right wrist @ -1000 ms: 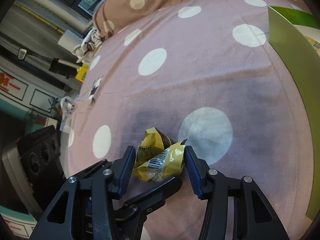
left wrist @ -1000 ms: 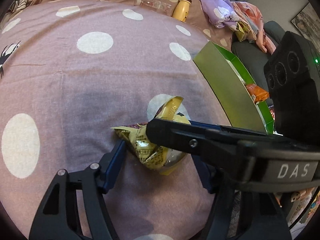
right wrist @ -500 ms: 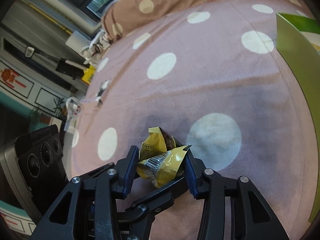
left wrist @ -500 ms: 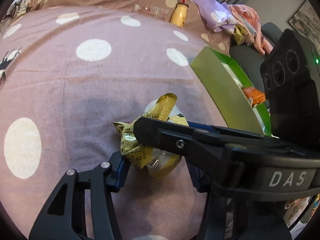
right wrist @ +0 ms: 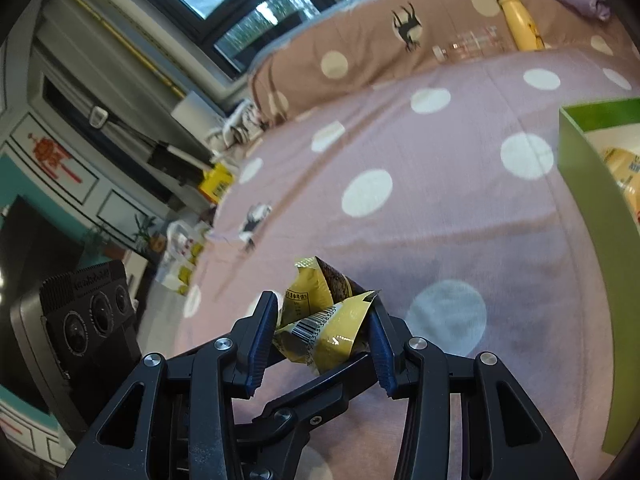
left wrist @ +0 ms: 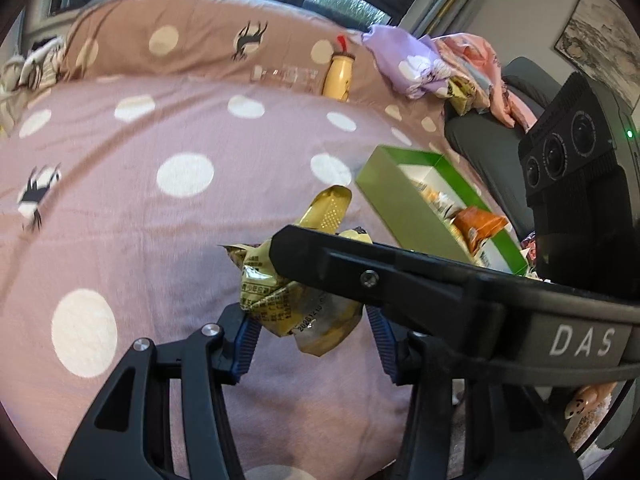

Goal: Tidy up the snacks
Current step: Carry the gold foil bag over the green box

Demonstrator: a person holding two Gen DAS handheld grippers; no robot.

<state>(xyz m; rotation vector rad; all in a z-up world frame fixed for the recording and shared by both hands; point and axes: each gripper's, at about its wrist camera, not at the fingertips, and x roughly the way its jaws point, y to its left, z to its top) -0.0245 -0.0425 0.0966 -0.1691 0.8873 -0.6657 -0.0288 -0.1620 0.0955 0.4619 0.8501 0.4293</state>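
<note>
I have the crumpled yellow snack packet (left wrist: 296,304) pinched from 2 sides at once: my left gripper (left wrist: 312,332) presses its blue pads into the lower folds, and my right gripper (right wrist: 324,336) clamps the end with the barcode, its black finger crossing in front of the left camera. The packet hangs clear above the pink polka-dot bedspread (left wrist: 132,240), and the green box (left wrist: 404,216) where the other snacks sit (an orange pack shows inside it) lies off to my right, well apart from what I hold. The main risk, as I judge it, is that the 2 grips fight each other: if my hands drift apart or turn unevenly on the way to the box, the thin foil could tear or slide out of 1 pair of pads, since each holds only a crushed corner. The packet could also catch on the box's near wall if I come in too low, and tip the light box over. Compared with 1 second ago, both pairs of jaws have drawn in tighter on the packet, which then rested on the bedspread over a white dot; it is now lifted off the cloth, and more of the window and the brown pillow (left wrist: 192,44) has come into sight.
</note>
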